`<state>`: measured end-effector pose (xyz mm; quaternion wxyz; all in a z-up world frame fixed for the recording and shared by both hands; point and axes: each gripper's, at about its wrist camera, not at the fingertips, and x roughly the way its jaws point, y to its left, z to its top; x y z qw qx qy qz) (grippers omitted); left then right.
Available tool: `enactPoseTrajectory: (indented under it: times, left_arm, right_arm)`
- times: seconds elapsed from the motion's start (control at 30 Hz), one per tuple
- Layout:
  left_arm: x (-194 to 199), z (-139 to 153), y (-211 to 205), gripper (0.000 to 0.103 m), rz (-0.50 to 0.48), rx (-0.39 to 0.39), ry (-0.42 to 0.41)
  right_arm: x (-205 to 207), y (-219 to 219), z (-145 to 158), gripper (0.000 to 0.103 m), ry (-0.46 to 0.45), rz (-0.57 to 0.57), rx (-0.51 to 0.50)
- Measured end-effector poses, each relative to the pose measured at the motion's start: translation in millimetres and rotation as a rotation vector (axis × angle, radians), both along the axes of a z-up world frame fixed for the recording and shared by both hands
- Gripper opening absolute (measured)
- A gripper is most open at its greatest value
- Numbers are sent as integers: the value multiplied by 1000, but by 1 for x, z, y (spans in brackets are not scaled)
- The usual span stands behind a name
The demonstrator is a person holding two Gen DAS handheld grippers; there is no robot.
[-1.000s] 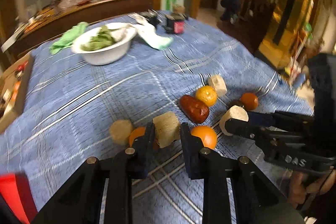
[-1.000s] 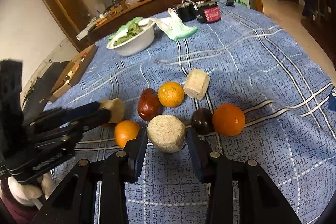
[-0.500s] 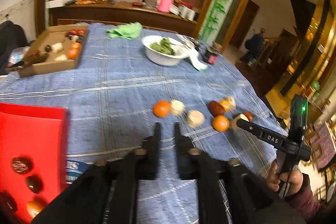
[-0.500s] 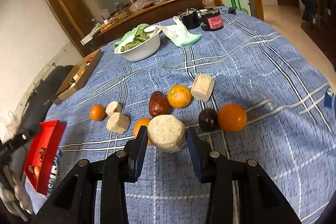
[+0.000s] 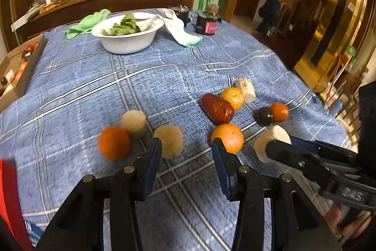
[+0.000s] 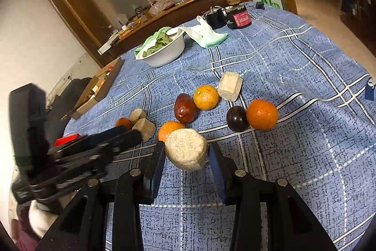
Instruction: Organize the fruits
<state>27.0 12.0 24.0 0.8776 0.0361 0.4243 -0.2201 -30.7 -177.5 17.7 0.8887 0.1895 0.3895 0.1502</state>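
So the right claw [image 6: 185, 157] is pinching a pale beige round chunk [image 6: 186, 148], both pads against its sides, held just above the blue plaid counter [image 6: 293, 67]. The left claw [image 5: 186, 157] is spreading right now with nothing between its pads. Just past its tips, from about 10 to 1 o'clock, sit an orange [image 5: 114, 142], a pale round piece [image 5: 168, 141] and a second orange [image 5: 227, 138].

Rest of the fruit is bunched further out: a red date [image 5: 217, 108], another orange [image 5: 232, 98], a pale block [image 5: 245, 89], plus a dark plum [image 5: 263, 116] touching a small orange [image 5: 279, 111] out around 1 to 2 o'clock. A red tray [image 5: 9, 204] peeks in at 8 o'clock in the left view, my guess for the drop spot.

How I'd play it: let the left claw finish spreading before it drops, then straddle 1 item cleanly. The pale piece is closest, but the first orange is just beside it, so come in straight to avoid nudging it into a roll. Squeeze round stuff across the widest part or it squirts out. Keep the right one steady and well clear.
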Motion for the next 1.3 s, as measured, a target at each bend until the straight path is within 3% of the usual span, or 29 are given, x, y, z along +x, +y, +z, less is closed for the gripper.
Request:
enactPoseTrajectory:
  times: [0.13,0.2,0.23,0.37,0.63,0.87,0.93,1.03,1.13,1.23,1.3]
  left_arm:
    - [5,0,-8,37,5,32,-27]
    - [3,1,-10,6,15,71,-54]
    - [2,2,-9,0,15,78,-59]
    - [-8,10,5,0,38,58,-72]
    - [-41,38,46,0,96,-63,-92]
    - [-43,22,53,0,121,-70,-34]
    - [-34,16,43,3,104,-69,-14]
    - [-19,7,22,16,63,-33,3]
    - [-5,-2,7,20,41,-12,13]
    - [5,-2,-1,35,33,9,0]
    - [8,-4,-7,53,22,43,-16]
  right_arm:
    - [4,-4,-3,41,22,9,41]
    - [5,-4,-4,41,28,10,46]
    - [5,-4,-4,41,30,11,48]
    - [5,-2,-4,41,32,14,44]
    - [0,-9,-2,41,19,-18,46]
    - [-2,-9,-1,41,14,-14,48]
    - [-2,-9,-1,41,14,-15,49]
    - [-2,-9,-1,41,19,-10,55]
    - [-2,-10,-1,41,21,-10,64]
    - [-2,-11,-2,41,24,-6,74]
    - [-1,-9,-2,41,30,3,78]
